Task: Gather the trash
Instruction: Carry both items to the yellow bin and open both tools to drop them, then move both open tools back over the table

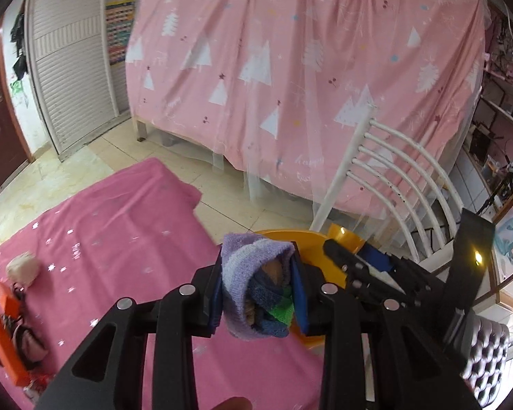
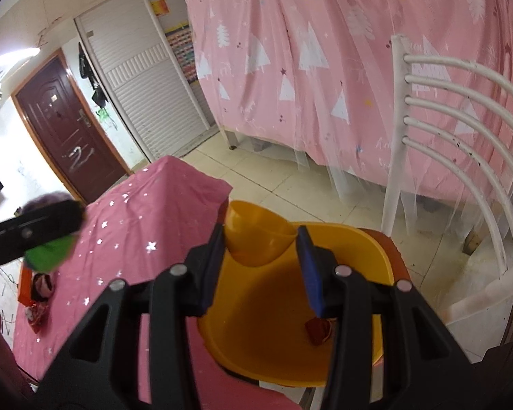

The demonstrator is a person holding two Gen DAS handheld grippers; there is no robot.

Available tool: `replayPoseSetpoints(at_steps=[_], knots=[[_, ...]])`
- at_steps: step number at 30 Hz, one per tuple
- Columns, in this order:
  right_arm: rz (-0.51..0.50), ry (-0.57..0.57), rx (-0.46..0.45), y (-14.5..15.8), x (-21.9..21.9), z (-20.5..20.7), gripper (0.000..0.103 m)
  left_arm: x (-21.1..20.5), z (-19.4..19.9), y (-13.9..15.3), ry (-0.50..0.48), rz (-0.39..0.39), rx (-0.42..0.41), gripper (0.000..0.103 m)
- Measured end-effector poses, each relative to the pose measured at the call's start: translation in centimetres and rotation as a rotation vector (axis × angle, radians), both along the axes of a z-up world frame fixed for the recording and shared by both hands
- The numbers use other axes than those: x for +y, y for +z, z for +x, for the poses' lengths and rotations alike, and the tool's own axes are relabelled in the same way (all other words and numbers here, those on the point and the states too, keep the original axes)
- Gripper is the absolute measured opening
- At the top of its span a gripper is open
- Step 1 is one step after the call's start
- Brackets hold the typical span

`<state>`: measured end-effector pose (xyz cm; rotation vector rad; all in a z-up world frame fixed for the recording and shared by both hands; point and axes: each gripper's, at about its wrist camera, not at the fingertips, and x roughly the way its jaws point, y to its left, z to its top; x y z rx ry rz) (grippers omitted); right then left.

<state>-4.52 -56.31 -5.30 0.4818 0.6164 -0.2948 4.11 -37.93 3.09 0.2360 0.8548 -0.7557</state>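
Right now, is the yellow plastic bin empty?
No. A small crumpled red scrap lies inside the yellow plastic bin, near its right wall.

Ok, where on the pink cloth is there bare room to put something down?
The pink cloth is bare across its middle and far corner, between the yellow bin and the left clutter. It is crowded along the left edge, around the orange box and paper ball.

White slatted chair [image 2: 461, 130] beside pink tree-print curtain [image 1: 290, 68], dark red door [image 2: 68, 126], white louvred wardrobe [image 2: 147, 92], tiled floor [image 2: 290, 177]
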Motion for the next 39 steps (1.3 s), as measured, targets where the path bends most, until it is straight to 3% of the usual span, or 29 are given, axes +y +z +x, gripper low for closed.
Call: replayPoseSetpoints(at_steps=[4,6,10,15,24,39], knots=[[0.018,-0.009,0.016,-0.8,-0.7,0.1,0.041,-2.7,0.1,-1.2,-0.015,0.02,0.02,0.027],[0.032,-0.013,0.019,-1.1,-1.0,0.1,0.041,-3.4,0.3,-1.6,-0.011,0.026,0.039,0.035],[0.044,-0.023,0.016,-1.3,-1.5,0.0,0.061,-4.0,0.3,-2.0,-0.008,0.035,0.045,0.047],[0.042,-0.028,0.011,-1.2,-1.6,-0.2,0.061,-3.2,0.4,-1.9,0.002,0.032,0.036,0.05],[0.022,0.01,0.001,-0.1,0.1,0.0,0.061,1.0,1.6,-0.4,0.058,-0.004,0.027,0.051],[-0.063,0.208,-0.005,3.6,10.4,5.4,0.066,13.9,6.1,3.1,0.278,-0.032,-0.036,0.053]])
